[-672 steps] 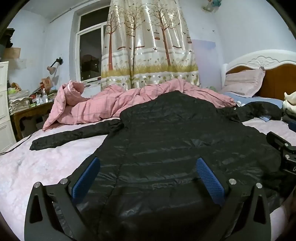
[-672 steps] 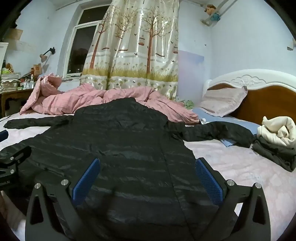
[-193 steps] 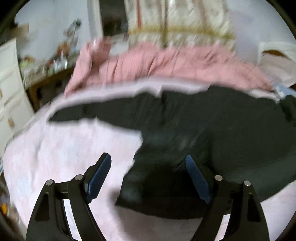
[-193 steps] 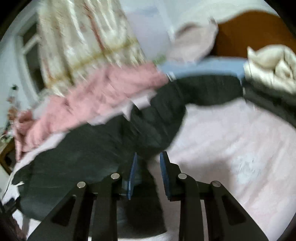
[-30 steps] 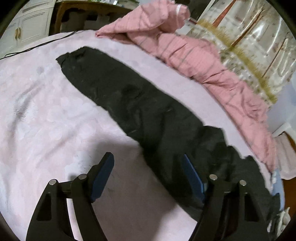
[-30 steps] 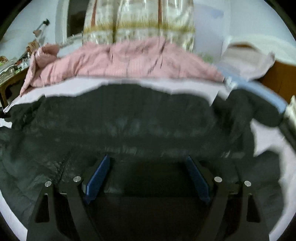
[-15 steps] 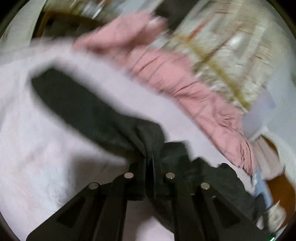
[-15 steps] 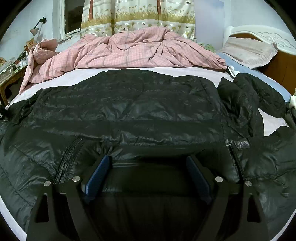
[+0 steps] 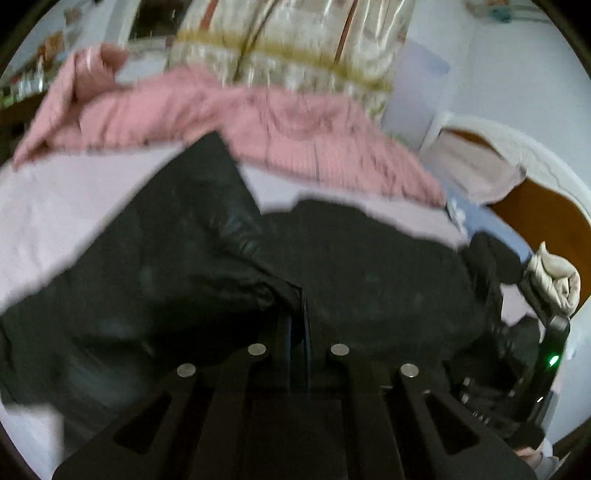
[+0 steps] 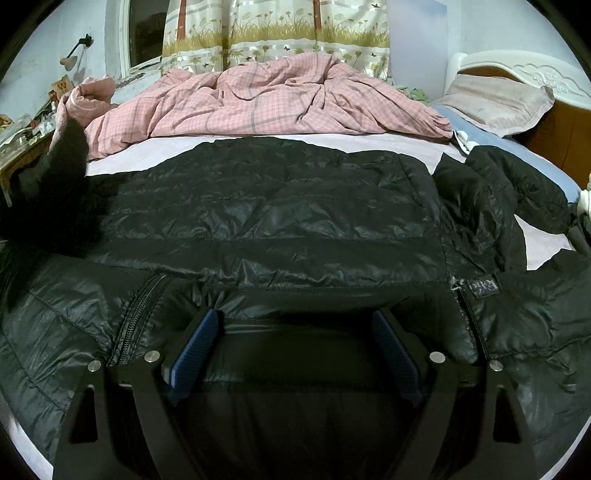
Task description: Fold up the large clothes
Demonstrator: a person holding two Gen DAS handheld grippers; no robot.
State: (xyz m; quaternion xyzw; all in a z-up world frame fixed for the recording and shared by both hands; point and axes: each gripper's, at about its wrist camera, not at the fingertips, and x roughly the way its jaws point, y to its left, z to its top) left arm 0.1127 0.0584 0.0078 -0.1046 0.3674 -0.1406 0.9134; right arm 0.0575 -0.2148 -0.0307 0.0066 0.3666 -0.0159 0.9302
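A: Nearest to us, our left gripper point(image 9: 297, 325) has its jaws pressed together on a fold of the black down jacket point(image 10: 280, 221); the dark fabric bunches right at the fingertips and the sleeve point(image 9: 177, 236) trails off to the left, lifted above the bed sheet point(image 9: 48, 206). That view is blurred, so we cannot make out the seams there.

B: And our right gripper point(image 10: 295, 354)?

A: Its jaws stand wide apart, blue pads point(image 10: 194, 350) showing on both sides. It hovers low over the jacket's near edge, and whether the pads touch the fabric we cannot tell. Nothing is pinched.

B: Where does the jacket lie?

A: Spread across the pale pink sheet, filling most of the right wrist view. We see a zipper point(image 10: 136, 317) just left of the right gripper and a small label point(image 10: 484, 286) to its right. The other sleeve point(image 10: 495, 195) lies crumpled toward the right side of the bed.

B: Beyond it?

A: A pink checked duvet point(image 10: 258, 103) is heaped along the far edge of the bed, apart from the jacket. To the right sits a pillow point(image 10: 498, 99) against the headboard point(image 10: 546, 77). Behind the duvet hangs a curtain point(image 10: 277, 26) printed with trees and grass, and a window point(image 10: 146, 33) shows dark to its left.
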